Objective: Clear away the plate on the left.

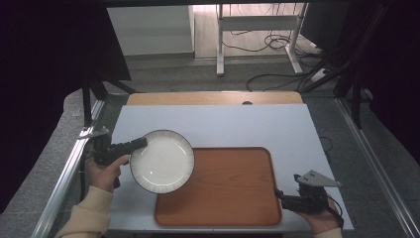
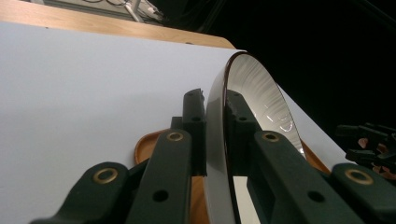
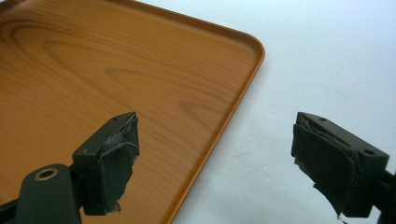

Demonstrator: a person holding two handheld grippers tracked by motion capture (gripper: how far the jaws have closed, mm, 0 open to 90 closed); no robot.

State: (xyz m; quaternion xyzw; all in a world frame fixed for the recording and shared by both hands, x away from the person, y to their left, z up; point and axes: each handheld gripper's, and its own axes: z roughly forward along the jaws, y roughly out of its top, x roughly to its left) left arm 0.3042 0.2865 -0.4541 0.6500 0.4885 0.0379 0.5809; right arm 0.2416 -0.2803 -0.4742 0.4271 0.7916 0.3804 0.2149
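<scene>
Left claw point(image 1: 141, 143) pinches plate point(image 1: 162, 161) rim over tray's point(image 1: 233, 198) left edge; right claw point(image 3: 215, 163) spread, near tray's right corner.

Glossy glazed ceramic plate point(image 1: 162, 161), smooth wood-grain tray point(image 1: 228, 188), matt white tabletop point(image 1: 223, 124)
</scene>
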